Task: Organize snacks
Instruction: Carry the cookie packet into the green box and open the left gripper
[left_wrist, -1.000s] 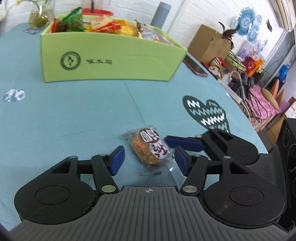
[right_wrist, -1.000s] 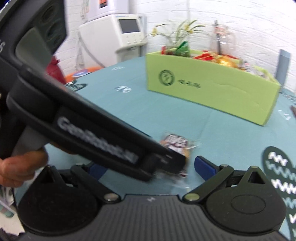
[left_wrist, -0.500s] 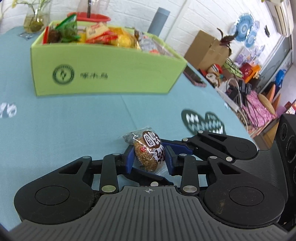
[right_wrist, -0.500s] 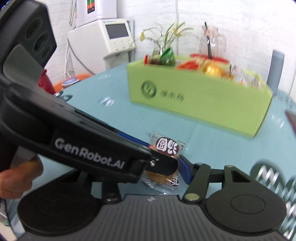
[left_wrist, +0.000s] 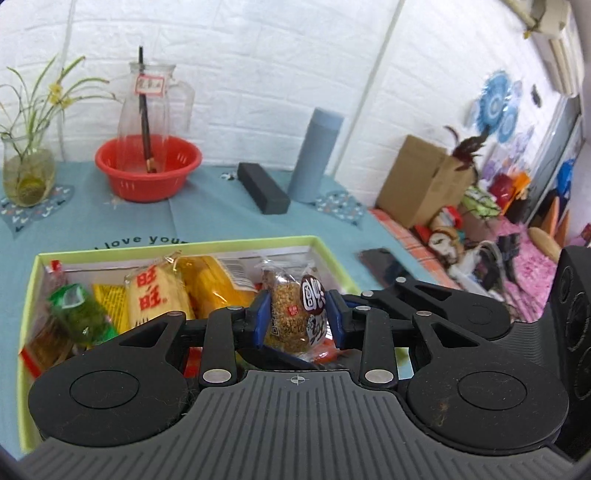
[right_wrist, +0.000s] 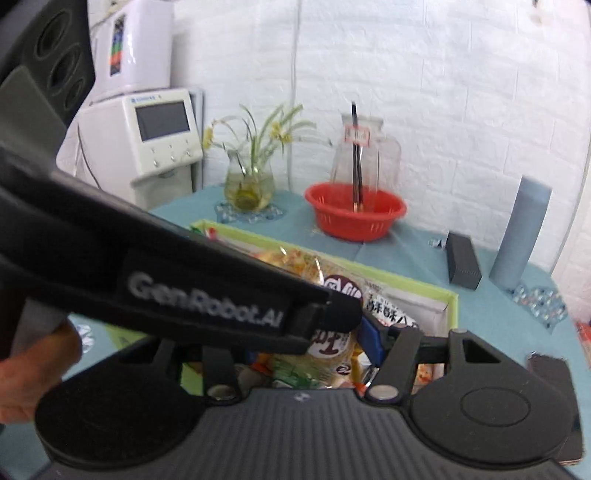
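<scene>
One wrapped sesame snack (left_wrist: 295, 319) is held upright between the blue pads (left_wrist: 261, 320) of the left gripper (left_wrist: 297, 321), which is closed tight on it, above the open green box (left_wrist: 325, 254). Its jaws have just been closing, with the packet between them. In the left wrist view the grainy cake, its dark round label and both pads are seen plainly; in the right wrist view only the label and lower wrapper (right_wrist: 332, 343) appear, since the body of the left gripper crosses the picture.

Of the right gripper (right_wrist: 332, 345) a single blue pad (right_wrist: 369, 338) is shown, lying against the same packet; its other finger is hidden, but it too is closed on the snack.

Inside the box, one green packet (left_wrist: 74, 314), one pale packet with red characters (left_wrist: 155, 299) and one yellow packet (left_wrist: 214, 284) are counted from the left wrist; the rest are too crowded to count.

Beyond the box, on the teal tablecloth (left_wrist: 203, 218), are found one red basket (left_wrist: 147, 166) with one glass jug (left_wrist: 151, 110) in it, one vase of green stems (left_wrist: 27, 173), one black block (left_wrist: 262, 186) and one grey-blue cylinder (left_wrist: 316, 155). One dark phone (left_wrist: 384, 264) is seen only from the left wrist; one white machine with a screen (right_wrist: 147, 140) and a hand (right_wrist: 33, 373) only from the right.
</scene>
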